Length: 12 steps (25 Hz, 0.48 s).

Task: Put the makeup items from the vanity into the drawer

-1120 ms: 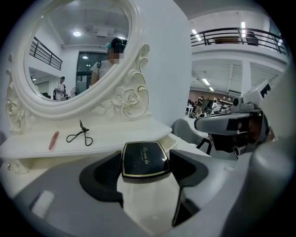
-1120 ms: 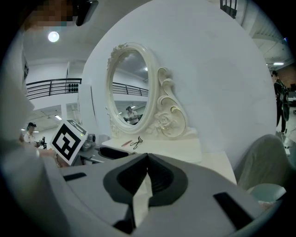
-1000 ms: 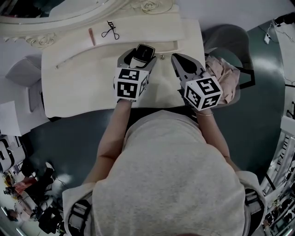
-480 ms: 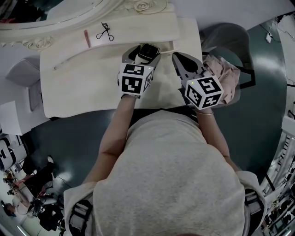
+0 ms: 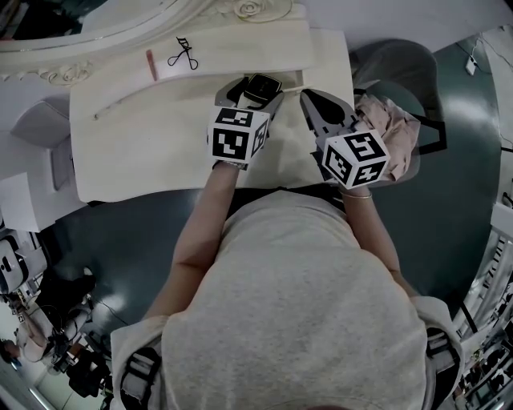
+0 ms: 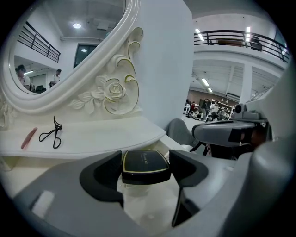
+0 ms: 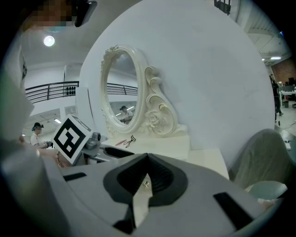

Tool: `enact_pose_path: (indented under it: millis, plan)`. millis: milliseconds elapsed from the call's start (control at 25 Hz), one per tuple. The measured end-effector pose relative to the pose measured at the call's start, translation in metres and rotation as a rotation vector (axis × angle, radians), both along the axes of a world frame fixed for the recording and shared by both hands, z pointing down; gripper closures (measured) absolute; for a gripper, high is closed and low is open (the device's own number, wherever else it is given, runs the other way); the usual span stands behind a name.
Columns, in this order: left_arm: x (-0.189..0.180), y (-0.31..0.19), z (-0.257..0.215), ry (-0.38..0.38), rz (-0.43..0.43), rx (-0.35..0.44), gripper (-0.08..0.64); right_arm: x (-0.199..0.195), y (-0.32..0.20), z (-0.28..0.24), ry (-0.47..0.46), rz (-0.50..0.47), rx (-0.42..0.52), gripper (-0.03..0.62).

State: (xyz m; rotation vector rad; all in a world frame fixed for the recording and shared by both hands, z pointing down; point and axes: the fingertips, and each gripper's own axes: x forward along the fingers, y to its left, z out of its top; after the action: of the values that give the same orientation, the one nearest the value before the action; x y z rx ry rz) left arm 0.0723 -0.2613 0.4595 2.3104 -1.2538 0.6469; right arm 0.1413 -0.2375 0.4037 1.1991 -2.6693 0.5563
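A black compact with a gold rim [image 5: 263, 86] [image 6: 144, 163] sits between the jaws of my left gripper [image 5: 258, 90] [image 6: 145, 170], which is shut on its two sides. The compact hangs just in front of the raised shelf [image 5: 240, 44] of the cream vanity [image 5: 136, 136]. On that shelf, at the left, lie a black eyelash curler [image 5: 183, 54] [image 6: 52, 134] [image 7: 130, 140] and a pink stick [image 5: 151, 64] [image 6: 28, 138]. My right gripper [image 5: 311, 98] [image 7: 147, 159] hovers to the compact's right, its jaws shut with nothing between them.
An ornate oval mirror [image 5: 96, 20] [image 7: 121, 99] stands behind the shelf. A grey chair [image 5: 393, 68] with pink cloth [image 5: 393, 132] on it is right of the vanity. A narrow dark gap [image 5: 292, 78] runs under the shelf's front edge. A white wall [image 7: 222, 83] is behind.
My left gripper has carried the compact a little to the right and toward the shelf. The right gripper has stayed where it was.
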Motion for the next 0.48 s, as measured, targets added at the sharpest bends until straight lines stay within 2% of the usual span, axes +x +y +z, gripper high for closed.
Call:
enact_pose_path:
  millis: [200, 400, 480]
  plan:
    - [0.0035, 0.0005, 0.003, 0.006, 0.0, -0.018, 0.23, -0.0001, -0.0029, 0.0028, 0.0, 0.001, -0.003, 0.584]
    - [0.0039, -0.0039, 0.001, 0.071, -0.02, -0.064, 0.23, 0.0007, -0.0059, 0.0071, 0.006, 0.001, -0.013, 0.584]
    - [0.0016, -0.0063, 0.0028, 0.068, -0.037, -0.067, 0.23, 0.0005, -0.0062, 0.009, 0.008, -0.001, -0.018, 0.584]
